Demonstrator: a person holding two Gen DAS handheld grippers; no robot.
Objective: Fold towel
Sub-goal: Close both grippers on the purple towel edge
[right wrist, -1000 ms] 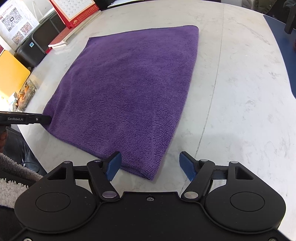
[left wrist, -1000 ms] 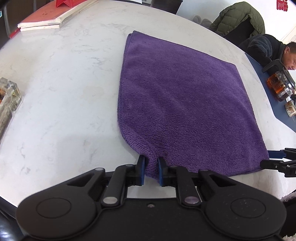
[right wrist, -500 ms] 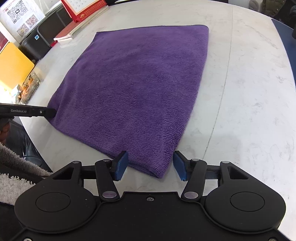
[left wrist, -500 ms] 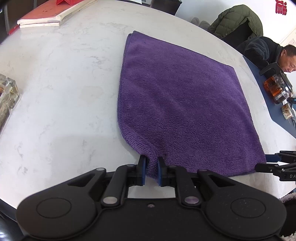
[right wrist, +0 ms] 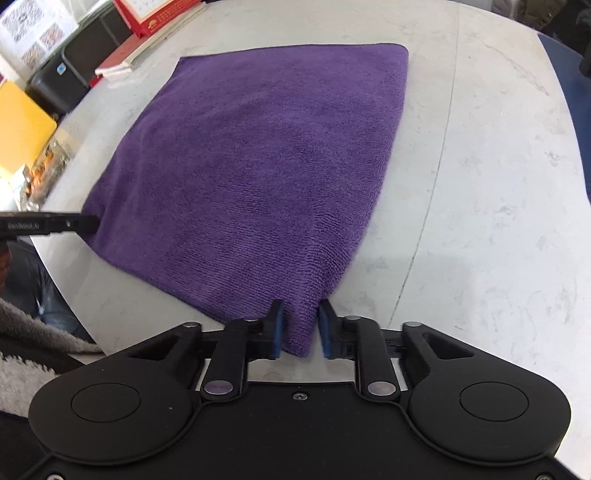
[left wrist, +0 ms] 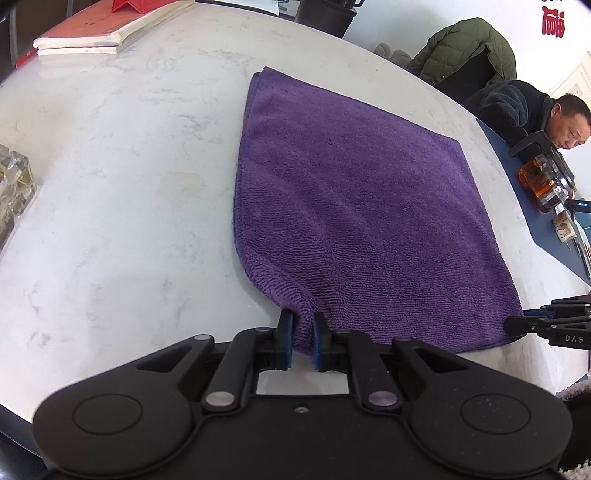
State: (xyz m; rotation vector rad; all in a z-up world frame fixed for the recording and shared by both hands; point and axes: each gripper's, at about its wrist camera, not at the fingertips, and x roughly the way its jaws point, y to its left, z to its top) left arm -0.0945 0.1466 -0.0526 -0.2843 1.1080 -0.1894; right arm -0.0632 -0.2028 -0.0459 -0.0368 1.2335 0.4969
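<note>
A purple towel (left wrist: 351,206) lies flat on the white marble table (left wrist: 110,166), folded edge at the far side. My left gripper (left wrist: 303,325) is shut on the towel's near left corner, and the cloth bunches between its blue pads. My right gripper (right wrist: 301,314) is closing its jaws on the near right corner of the towel (right wrist: 258,166), with the cloth pinched between the pads. Each gripper shows in the other's view: the right gripper (left wrist: 517,323) at the towel's right corner, the left gripper (right wrist: 86,223) at the left corner.
Stacked red-and-white books (left wrist: 85,33) lie at the far left table edge, and a glass container (left wrist: 14,184) sits at the left. A person (left wrist: 535,110) sits at a blue table with a tea bottle (left wrist: 543,181) on the right. A yellow board (right wrist: 22,125) stands off the left.
The right gripper's jaws came together from wide apart around the near right corner to pinching it. The left gripper kept its hold and stayed put.
</note>
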